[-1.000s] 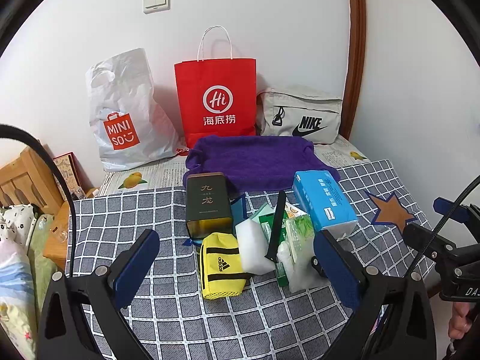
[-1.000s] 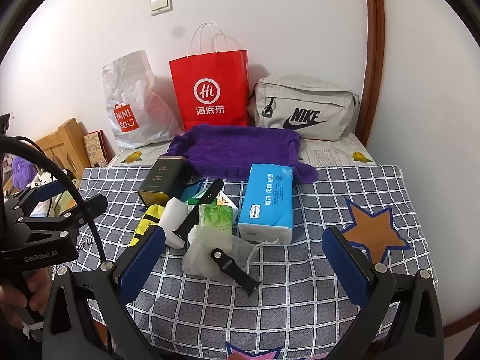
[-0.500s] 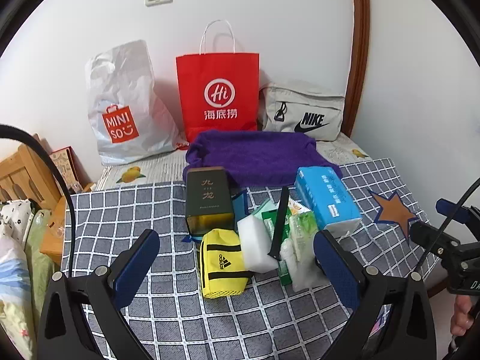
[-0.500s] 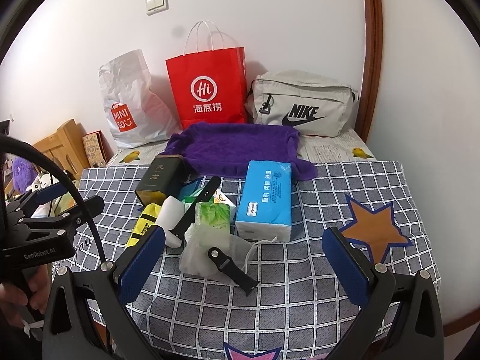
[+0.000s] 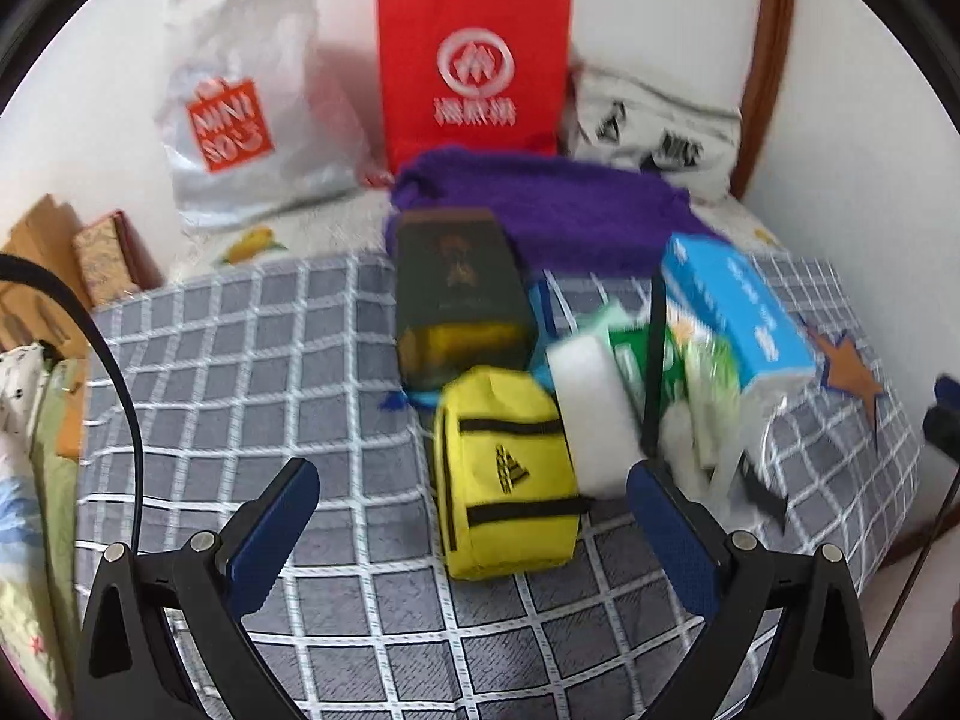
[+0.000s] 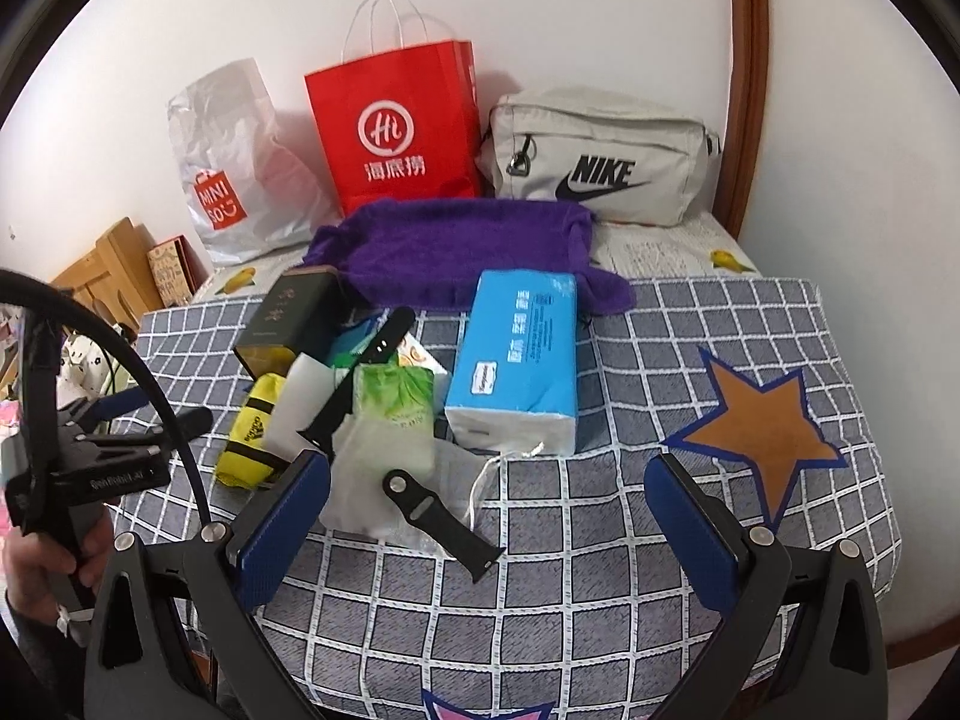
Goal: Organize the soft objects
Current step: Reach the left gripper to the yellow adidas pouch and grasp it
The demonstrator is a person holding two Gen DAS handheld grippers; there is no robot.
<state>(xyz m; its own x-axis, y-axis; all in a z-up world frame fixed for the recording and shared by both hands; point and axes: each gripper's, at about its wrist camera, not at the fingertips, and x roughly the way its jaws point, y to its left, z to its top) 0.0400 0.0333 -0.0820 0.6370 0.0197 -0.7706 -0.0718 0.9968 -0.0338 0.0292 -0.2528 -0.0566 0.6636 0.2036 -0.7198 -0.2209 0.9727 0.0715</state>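
Note:
A heap of things lies on the checked cloth (image 5: 252, 360): a yellow pouch (image 5: 507, 474), a white sponge block (image 5: 591, 402), a dark tea tin (image 5: 459, 294), a blue tissue pack (image 6: 519, 354), a green wipes packet (image 6: 393, 396), a white drawstring bag (image 6: 384, 480) and a black watch strap (image 6: 441, 516). A purple towel (image 6: 456, 249) lies behind them. My left gripper (image 5: 474, 534) is open, low over the cloth, with the yellow pouch just ahead between its fingers. My right gripper (image 6: 486, 531) is open above the cloth, just short of the watch strap.
Against the wall stand a white plastic bag (image 6: 240, 162), a red paper bag (image 6: 399, 132) and a grey Nike bag (image 6: 600, 162). Wooden furniture (image 6: 102, 270) sits at the left. An orange star patch (image 6: 759, 426) marks the cloth at the right. A hand (image 6: 42, 576) holds the left gripper.
The left gripper has dropped and moved forward toward the yellow pouch, blurring its view. The right gripper has edged closer to the heap. Both stay open.

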